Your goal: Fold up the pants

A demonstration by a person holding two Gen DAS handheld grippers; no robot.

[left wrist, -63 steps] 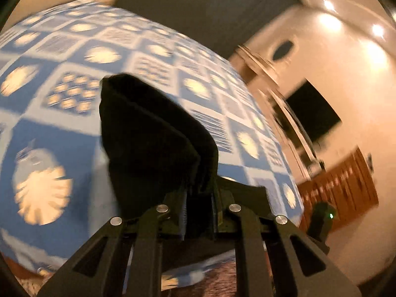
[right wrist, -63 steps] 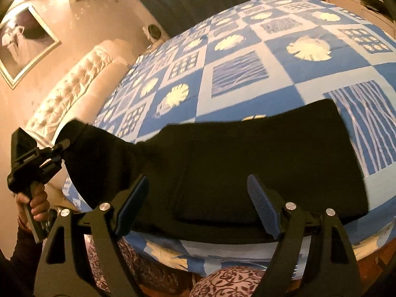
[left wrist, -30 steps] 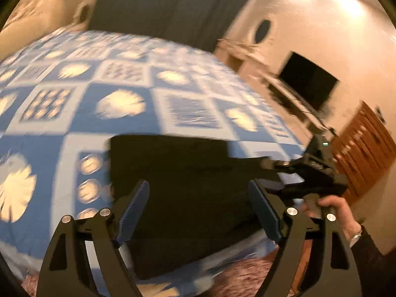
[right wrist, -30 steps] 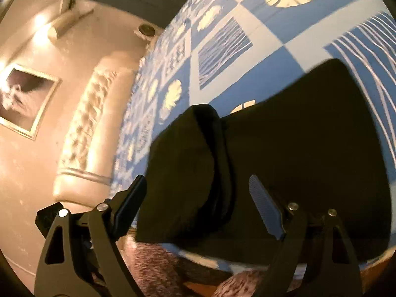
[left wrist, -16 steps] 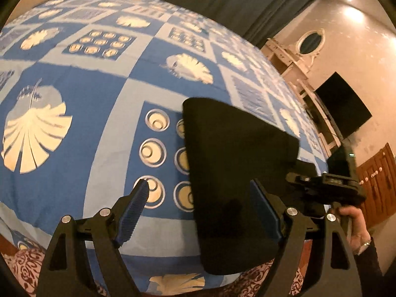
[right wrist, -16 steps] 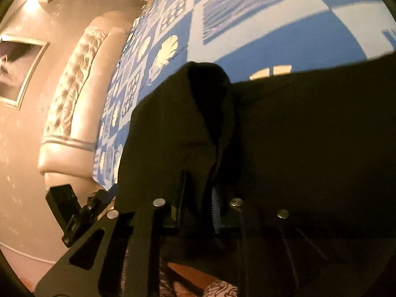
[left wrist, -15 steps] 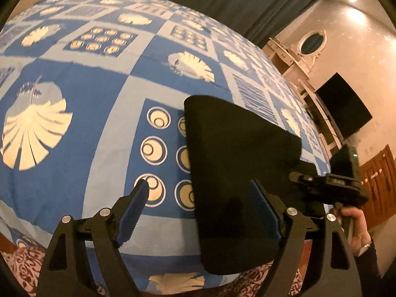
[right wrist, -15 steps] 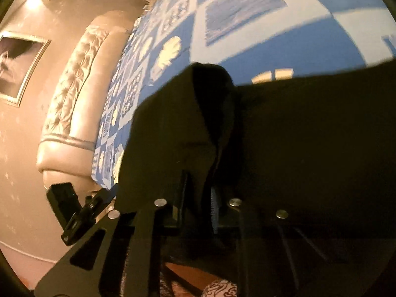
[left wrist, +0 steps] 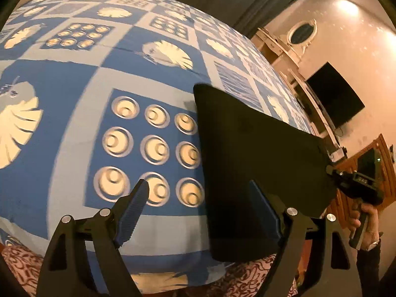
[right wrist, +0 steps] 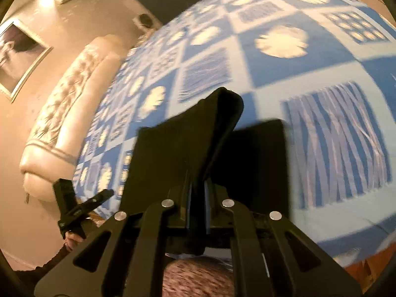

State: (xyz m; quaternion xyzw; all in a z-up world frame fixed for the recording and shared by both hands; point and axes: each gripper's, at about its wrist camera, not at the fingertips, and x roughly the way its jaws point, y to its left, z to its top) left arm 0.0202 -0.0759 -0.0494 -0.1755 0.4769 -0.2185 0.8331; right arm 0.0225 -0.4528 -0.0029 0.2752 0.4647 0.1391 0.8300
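One pair of black pants (left wrist: 257, 163) is seen folded into a flat dark panel at the near edge of a bed covered by a blue-and-white patterned bedspread (left wrist: 81, 113). Two hand-held grippers are counted. The left gripper (left wrist: 200, 210) is held wide apart above the bedspread, nothing pinched between its blue-padded fingers (left wrist: 133, 208). The right gripper (right wrist: 198, 200) is clamped tight on a raised fold of the pants (right wrist: 217, 133), the cloth drawn up into a ridge. The panel's long axis is seen running from the bed's near edge toward its middle. One framed picture (right wrist: 17, 54) is visible on the wall.
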